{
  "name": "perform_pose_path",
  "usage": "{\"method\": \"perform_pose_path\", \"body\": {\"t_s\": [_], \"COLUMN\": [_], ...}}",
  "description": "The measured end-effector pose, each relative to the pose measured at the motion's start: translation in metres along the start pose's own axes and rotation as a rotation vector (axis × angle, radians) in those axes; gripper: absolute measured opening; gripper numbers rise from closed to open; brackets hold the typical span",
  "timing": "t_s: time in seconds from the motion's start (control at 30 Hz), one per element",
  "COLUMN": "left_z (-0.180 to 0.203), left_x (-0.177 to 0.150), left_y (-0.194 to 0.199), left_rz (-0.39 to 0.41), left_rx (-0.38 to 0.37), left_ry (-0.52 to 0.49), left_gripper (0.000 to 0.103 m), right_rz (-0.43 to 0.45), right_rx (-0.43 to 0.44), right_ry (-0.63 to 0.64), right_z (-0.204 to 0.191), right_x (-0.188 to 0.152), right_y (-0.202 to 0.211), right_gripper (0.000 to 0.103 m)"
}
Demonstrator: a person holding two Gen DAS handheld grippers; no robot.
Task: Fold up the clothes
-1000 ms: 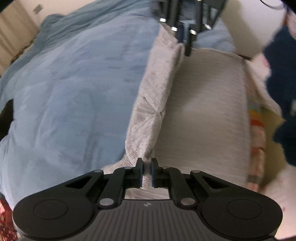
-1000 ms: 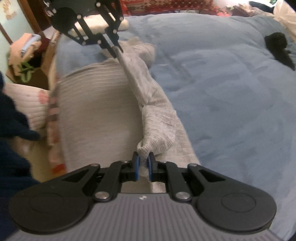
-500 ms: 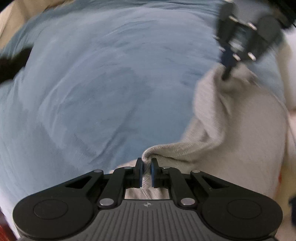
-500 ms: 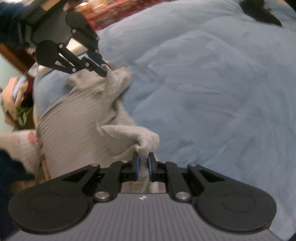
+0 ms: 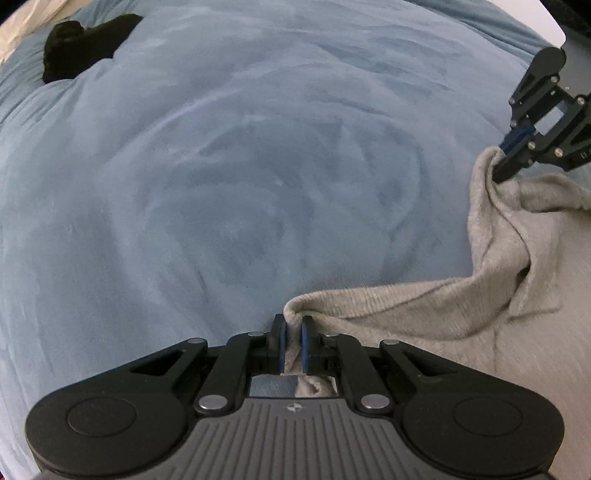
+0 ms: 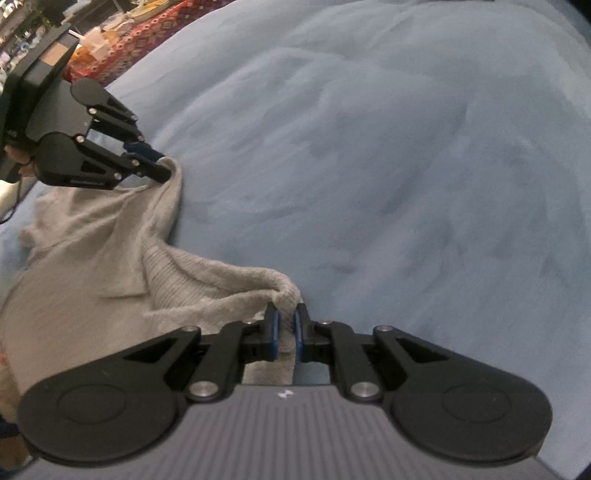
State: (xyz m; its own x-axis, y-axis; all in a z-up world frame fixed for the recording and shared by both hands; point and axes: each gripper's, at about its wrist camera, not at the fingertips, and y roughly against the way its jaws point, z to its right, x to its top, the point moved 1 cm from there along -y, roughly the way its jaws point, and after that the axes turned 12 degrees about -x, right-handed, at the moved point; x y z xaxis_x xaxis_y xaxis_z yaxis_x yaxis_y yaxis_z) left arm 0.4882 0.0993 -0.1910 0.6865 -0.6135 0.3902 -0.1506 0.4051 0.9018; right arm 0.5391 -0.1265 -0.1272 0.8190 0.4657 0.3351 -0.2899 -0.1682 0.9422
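Blue plush blanket (image 5: 229, 177) covers the bed across both wrist views, nap brushed into swirls and streaks. Grey knit garment (image 5: 424, 306) lies on the blanket at one side of the bed: to the right in my left wrist view, to the left in my right wrist view.

Left tongs (image 5: 291, 345): closed narrow on a bunched edge of the garment; a small roll of cloth stands up between the blue pads, more cloth tucked behind them. From my right wrist view the same tongs (image 6: 162, 171) grip a puckered corner, fabric drawn to a point there.

Right tongs (image 6: 285, 338): closed narrow on another bunched edge, cloth rolled over the pad tops. In my left wrist view they (image 5: 496, 171) hold a gathered corner near the right border.

Garment appearance: light grey, fine vertical ribbing visible on the flatter part, softer fuzzy surface on the turned-over part. Between the two grip points the edge sags in a loose fold with several deep creases. The rest lies flat on the blanket.

Black item (image 5: 81, 48) sits on the blanket far from the garment; identity cannot be told. Red patterned cloth (image 6: 140, 33) shows beyond the bed edge.
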Motion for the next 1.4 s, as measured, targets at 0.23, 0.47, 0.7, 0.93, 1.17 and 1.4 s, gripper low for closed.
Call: {"method": "perform_pose_path", "body": {"t_s": [0.23, 0.47, 0.7, 0.93, 1.17, 1.4], "left_z": [-0.006, -0.021, -0.025, -0.026, -0.035, -0.045], "left_x": [0.011, 0.012, 0.014, 0.009, 0.007, -0.012], "left_y": [0.013, 0.014, 0.005, -0.002, 0.026, 0.063], "left_rz": [0.072, 0.088, 0.117, 0.115, 0.156, 0.147], "left_rx": [0.061, 0.081, 0.119, 0.168, 0.157, 0.203], "left_ry": [-0.027, 0.031, 0.059, 0.073, 0.139, 0.193], "left_gripper": [0.007, 0.008, 0.007, 0.004, 0.014, 0.014], "right_rz": [0.038, 0.019, 0.065, 0.072, 0.111, 0.111], "right_rx": [-0.085, -0.141, -0.202, -0.225, -0.179, -0.227], "right_ry": [0.029, -0.060, -0.100, -0.155, -0.216, -0.267], "right_z": [0.014, 0.025, 0.026, 0.030, 0.048, 0.067], "right_x": [0.015, 0.016, 0.016, 0.009, -0.002, -0.037], "right_y": [-0.002, -0.011, -0.011, -0.017, 0.014, 0.061], "right_gripper": [0.008, 0.008, 0.008, 0.010, 0.031, 0.031]}}
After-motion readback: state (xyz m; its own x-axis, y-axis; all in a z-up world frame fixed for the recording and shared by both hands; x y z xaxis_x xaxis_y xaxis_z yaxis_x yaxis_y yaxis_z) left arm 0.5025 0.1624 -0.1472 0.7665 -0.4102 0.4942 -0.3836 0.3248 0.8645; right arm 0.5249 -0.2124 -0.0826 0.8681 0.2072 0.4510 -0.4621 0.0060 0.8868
